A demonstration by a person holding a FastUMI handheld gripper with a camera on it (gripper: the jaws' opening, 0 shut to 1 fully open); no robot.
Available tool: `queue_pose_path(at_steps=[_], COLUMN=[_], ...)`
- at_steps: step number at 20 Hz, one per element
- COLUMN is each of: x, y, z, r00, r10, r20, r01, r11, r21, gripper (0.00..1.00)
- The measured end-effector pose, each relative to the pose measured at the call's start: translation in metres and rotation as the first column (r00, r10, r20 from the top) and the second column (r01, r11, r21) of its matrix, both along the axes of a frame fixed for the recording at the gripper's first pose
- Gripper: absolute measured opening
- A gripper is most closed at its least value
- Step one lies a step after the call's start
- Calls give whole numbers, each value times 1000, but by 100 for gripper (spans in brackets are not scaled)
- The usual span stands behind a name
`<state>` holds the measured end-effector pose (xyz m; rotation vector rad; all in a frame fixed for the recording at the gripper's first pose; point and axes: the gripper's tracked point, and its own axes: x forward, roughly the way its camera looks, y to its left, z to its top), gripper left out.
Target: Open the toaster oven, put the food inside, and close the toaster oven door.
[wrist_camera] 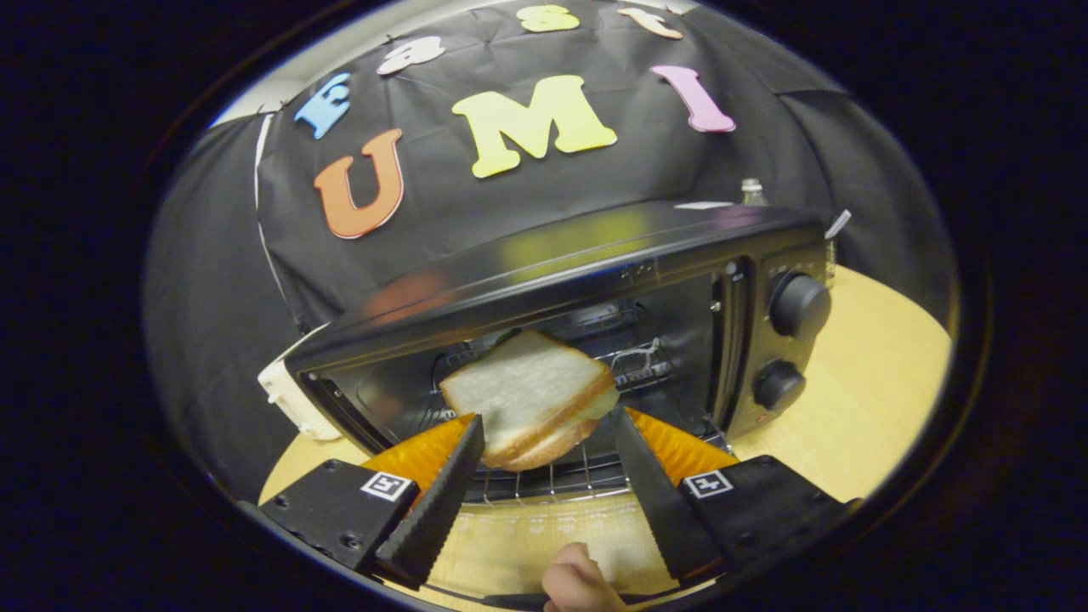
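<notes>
The black toaster oven (544, 263) stands on a wooden table with its door (544, 527) folded down flat beneath my fingers. A sandwich (523, 391) of white bread slices hangs tilted at the oven's mouth, just above the front of the wire rack (552, 480). My gripper (546, 421) is shut on the sandwich, one fingertip pressing on each side of it. The oven's dark cavity lies right behind the sandwich.
Two round knobs (799, 306) (778, 385) sit on the oven's right panel. The wooden table (875, 382) extends to the right of the oven. A small bottle (751, 191) stands behind it. A person's fingertip (578, 582) shows near the door's front edge.
</notes>
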<state>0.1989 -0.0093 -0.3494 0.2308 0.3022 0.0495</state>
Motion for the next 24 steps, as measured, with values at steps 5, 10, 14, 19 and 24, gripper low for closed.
queue_pose_path(at_steps=[5, 10, 14, 19, 24], x=[-44, -89, -129, -157, -162], y=[0, 6, 19, 24, 28], z=[-9, -20, -34, -54, -66], r00=[999, 999, 997, 995, 998], r10=[45, 37, 56, 61, 57], r20=[10, 39, 54, 73, 28], r01=[-44, -33, -49, -32, -42], r11=[991, 993, 991, 939, 929], r21=[-126, -112, -126, -342, -367], gripper=[100, 100, 100, 100, 100])
